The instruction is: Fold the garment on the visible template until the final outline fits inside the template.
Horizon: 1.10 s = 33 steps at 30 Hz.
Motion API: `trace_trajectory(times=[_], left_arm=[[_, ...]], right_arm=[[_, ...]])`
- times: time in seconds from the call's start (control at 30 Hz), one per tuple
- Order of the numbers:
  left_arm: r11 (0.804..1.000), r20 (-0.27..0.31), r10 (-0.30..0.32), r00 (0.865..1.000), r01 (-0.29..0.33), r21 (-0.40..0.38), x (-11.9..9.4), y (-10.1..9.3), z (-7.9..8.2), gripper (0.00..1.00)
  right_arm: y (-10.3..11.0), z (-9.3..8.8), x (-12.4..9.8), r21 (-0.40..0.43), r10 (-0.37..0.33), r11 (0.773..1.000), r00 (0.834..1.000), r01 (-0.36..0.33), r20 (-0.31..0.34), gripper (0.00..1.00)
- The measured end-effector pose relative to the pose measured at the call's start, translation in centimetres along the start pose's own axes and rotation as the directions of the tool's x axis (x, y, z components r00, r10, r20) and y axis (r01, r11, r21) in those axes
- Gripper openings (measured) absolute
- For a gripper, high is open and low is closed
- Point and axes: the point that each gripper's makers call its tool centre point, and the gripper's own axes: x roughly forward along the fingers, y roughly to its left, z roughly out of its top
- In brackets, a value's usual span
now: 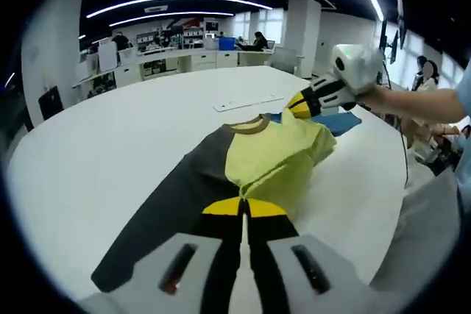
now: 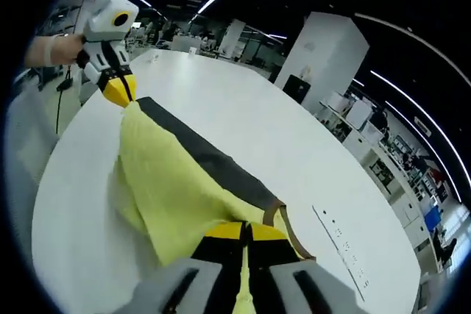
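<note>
the garment (image 1: 250, 163), a yellow shirt with dark grey sleeves and a brown collar, lies on a large white table (image 1: 110, 145) and is partly lifted between the two grippers. in the left gripper view, the left gripper (image 1: 243, 211) rises from the near edge with its yellow-tipped jaws pressed together on the near hem of the yellow cloth; no gap shows between the tips. a dark grey sleeve runs from the collar toward the near left of the table and lies flat. at the far right of this view the right gripper (image 1: 300, 104), held by a person's hand (image 1: 383, 97), has its jaws closed on the far part of the shirt near the collar, and the yellow cloth bunches up in folds between the two grips. a blue piece (image 1: 342, 123) lies on the table just beyond the shirt (what it is cannot be told from here), and a long white strip (image 1: 246, 103) lies farther off on the table.

in the right gripper view, the right gripper (image 2: 245, 234) clamps the yellow cloth beside the brown collar, jaws together on it. the garment (image 2: 173, 182) stretches away to the far left, where the left gripper (image 2: 121, 97) pinches its far corner. the dark sleeve runs along the right edge of the yellow panel. a white strip (image 2: 342, 248) lies on the table (image 2: 243, 123) at the right.
</note>
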Motion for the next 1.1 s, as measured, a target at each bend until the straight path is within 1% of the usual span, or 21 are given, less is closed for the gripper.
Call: trace_trajectory(times=[0.1,0.3,0.63,0.8,0.93,1.03,1.1], left_arm=[[1.0,-0.007,-0.006,1.0,0.006,-0.006,0.5,-0.1,-0.3,0.0],[1.0,-0.026,-0.015,1.0,0.015,-0.003,1.4,-0.5,-0.7,0.0],[1.0,-0.033,-0.029,0.999,0.029,-0.013,1.6,-0.9,-1.0,0.0],[1.0,-0.035,-0.029,0.999,0.029,-0.011,1.7,-1.1,-0.9,0.0],[0.999,-0.036,-0.032,0.999,0.032,-0.009,1.6,-1.3,-1.0,0.0],[0.999,-0.041,-0.032,0.999,0.032,-0.007,1.6,-1.4,-1.1,0.0],[0.999,-0.042,-0.032,0.999,0.032,-0.009,1.6,-1.4,-1.2,0.0]], right_arm=[[-0.3,-0.9,1.1,0.041,0.007,0.999,1.0,-0.007,-0.015,0.0],[-0.1,-2.3,2.5,0.053,0.029,0.998,0.998,-0.026,-0.051,0.0],[0.1,-2.9,2.7,0.062,0.039,0.998,0.997,-0.035,-0.071,0.0],[-0.3,-3.0,2.0,0.065,0.017,0.998,0.997,-0.013,-0.073,0.0],[-0.7,-3.4,1.2,0.079,-0.006,0.997,0.997,0.012,-0.074,0.05],[-0.7,-3.4,0.5,0.134,-0.018,0.991,0.998,0.025,-0.056,0.1],[-0.7,-3.4,-0.1,0.174,-0.025,0.984,0.999,0.032,-0.042,0.17]])
